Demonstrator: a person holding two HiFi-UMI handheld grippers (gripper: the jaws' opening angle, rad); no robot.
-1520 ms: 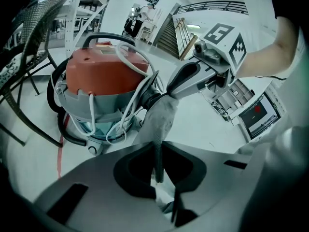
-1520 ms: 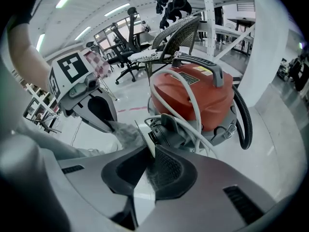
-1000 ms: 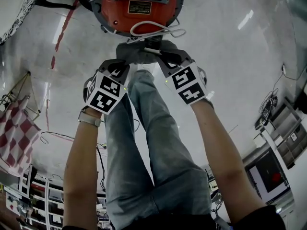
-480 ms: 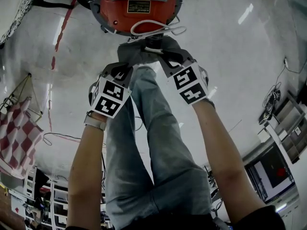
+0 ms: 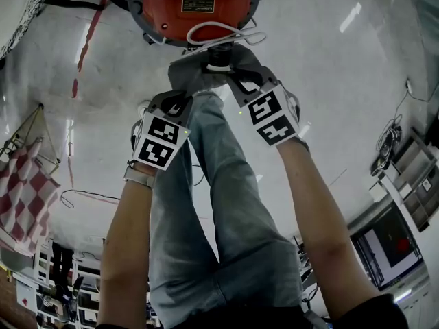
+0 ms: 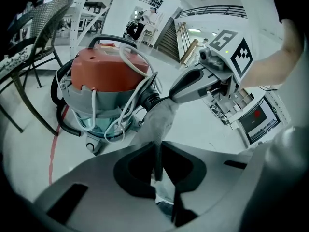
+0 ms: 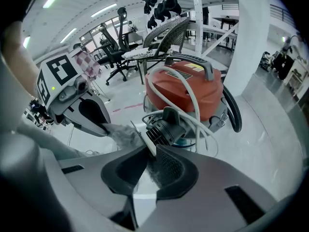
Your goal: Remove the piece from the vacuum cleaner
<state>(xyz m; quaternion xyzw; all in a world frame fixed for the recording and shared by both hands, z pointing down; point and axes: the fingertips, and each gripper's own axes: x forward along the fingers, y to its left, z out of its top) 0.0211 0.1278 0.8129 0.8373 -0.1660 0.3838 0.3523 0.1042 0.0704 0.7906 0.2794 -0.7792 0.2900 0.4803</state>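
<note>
Left hand-held gripper [image 6: 158,161] shifted over glossy white floor [image 5: 343,94].

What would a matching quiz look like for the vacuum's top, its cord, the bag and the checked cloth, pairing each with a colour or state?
Things: 1 vacuum top; 2 cord; 3 bag; 4 checked cloth.
Descriptions: A white, looped; B red and white; C orange-red; D grey, pinched by left gripper and right gripper.
Pairs: 1-C, 2-A, 3-D, 4-B.
</note>
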